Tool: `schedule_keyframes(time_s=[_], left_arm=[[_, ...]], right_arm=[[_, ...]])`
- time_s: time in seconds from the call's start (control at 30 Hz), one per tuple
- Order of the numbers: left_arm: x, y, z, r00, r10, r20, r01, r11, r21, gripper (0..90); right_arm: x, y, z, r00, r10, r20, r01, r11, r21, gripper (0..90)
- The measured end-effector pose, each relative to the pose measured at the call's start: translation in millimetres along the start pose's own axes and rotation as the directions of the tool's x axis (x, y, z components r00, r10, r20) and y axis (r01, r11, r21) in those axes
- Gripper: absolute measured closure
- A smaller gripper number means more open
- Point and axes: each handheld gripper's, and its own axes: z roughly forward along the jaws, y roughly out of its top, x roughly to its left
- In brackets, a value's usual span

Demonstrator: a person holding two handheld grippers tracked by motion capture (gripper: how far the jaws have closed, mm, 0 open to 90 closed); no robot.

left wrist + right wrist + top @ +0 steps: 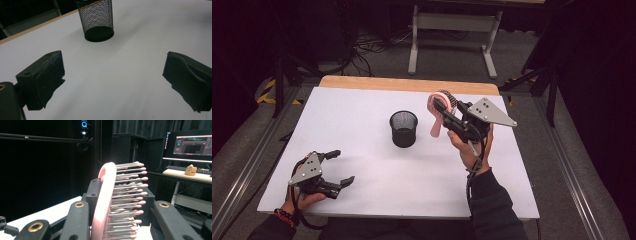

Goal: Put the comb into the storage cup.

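Above the bench (362,175), right of the mesh cup (403,129), the right hand-held gripper (443,109) clamps a pink hairbrush (435,120) aloft. Left hand-held gripper (337,167) rests spread, empty. Likely next: carry the brush over the cup and lower it in, handle down.

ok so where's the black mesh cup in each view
High view: the black mesh cup stands upright near the middle of the white table, left of the raised right gripper that holds the pink hairbrush.
Left gripper view: top centre, beyond the open jaws.
Right gripper view: not in it.
Shared landmark: the white table surface.
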Motion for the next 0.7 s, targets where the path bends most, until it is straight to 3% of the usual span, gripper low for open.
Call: schedule_keyframes(time_s=[0.7], left_arm=[[-2.2, -1.4, 1.6, 0.9998, 0.002, 0.02, -0.002, 0.9999, 0.013, 4.2]], right_arm=[[1.8, 9.5, 22.9, 0.9999, -0.013, -0.011, 0.013, 1.0, -0.001, 63.2]])
